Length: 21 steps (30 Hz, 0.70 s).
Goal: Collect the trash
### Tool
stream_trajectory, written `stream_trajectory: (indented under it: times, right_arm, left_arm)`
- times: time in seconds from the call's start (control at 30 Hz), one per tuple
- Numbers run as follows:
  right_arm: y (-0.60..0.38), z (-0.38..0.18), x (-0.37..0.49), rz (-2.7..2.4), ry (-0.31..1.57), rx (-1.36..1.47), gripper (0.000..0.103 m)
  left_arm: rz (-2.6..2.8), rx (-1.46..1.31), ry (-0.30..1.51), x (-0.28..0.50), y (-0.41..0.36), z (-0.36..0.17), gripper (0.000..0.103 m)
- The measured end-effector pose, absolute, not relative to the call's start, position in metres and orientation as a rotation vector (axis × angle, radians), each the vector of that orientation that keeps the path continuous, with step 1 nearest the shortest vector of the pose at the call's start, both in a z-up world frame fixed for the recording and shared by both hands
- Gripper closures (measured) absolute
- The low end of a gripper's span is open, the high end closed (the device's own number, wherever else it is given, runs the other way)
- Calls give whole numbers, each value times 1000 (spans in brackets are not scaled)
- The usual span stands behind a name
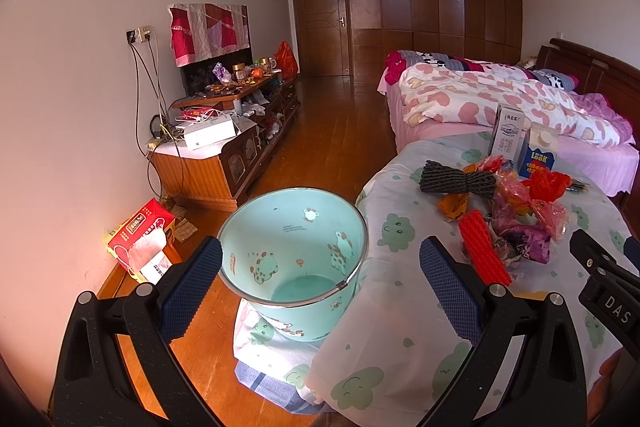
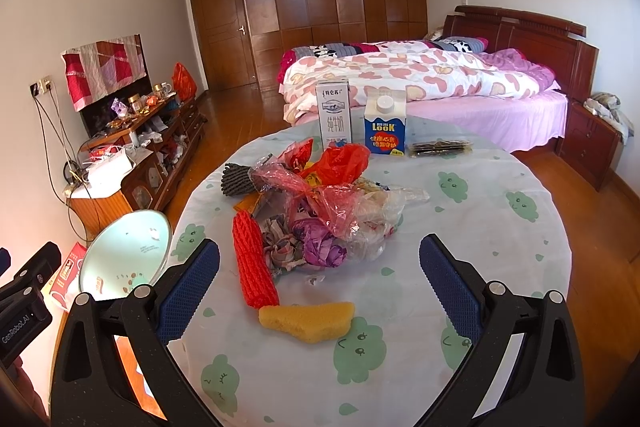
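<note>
1. Filling the middle of both views, a round table (image 2: 500, 235) under a pale cloth with green cloud faces carries the rubbish; a bed (image 2: 420, 79) with a pink-patterned quilt stands beyond its far side.
2. Standing on the wooden floor at the table's left edge, a mint-green bin (image 1: 296, 247) with cartoon animals and a metal rim has its mouth open, with nothing visible inside.
3. The left gripper (image 1: 320, 291) hangs over the bin with its blue pads spread wide apart, holding nothing.
4. The right gripper (image 2: 320, 287) hovers above the near part of the table, its jaws just as wide and empty.
5. A heap of crumpled plastic bags (image 2: 332, 195), red, pink, purple and clear, lies at the table's centre.
6. Two cartons stand upright at the far edge: a white milk carton (image 2: 334, 111) on the left and a blue carton (image 2: 385, 125) just beside it on the right.
7. A red ribbed roll (image 2: 254, 263) lies touching the heap's left side.
8. A yellow sponge wedge (image 2: 308, 319) lies nearest, between the right gripper's fingers in view.
9. A dark ribbed roll (image 2: 236, 179) lies at the heap's far left.
</note>
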State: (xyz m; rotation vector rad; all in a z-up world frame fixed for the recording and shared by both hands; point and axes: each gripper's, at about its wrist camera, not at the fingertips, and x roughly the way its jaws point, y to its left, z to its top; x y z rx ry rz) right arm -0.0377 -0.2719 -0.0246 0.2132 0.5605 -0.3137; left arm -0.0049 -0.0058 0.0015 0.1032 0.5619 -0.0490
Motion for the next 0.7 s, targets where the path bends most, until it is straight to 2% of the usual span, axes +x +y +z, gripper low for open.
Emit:
stream_trajectory:
  times: [0.7]
  right_arm:
    - [-271, -28, -38, -315, 565, 217, 5]
  left_arm:
    - [-48, 103, 568, -5, -7, 1, 6]
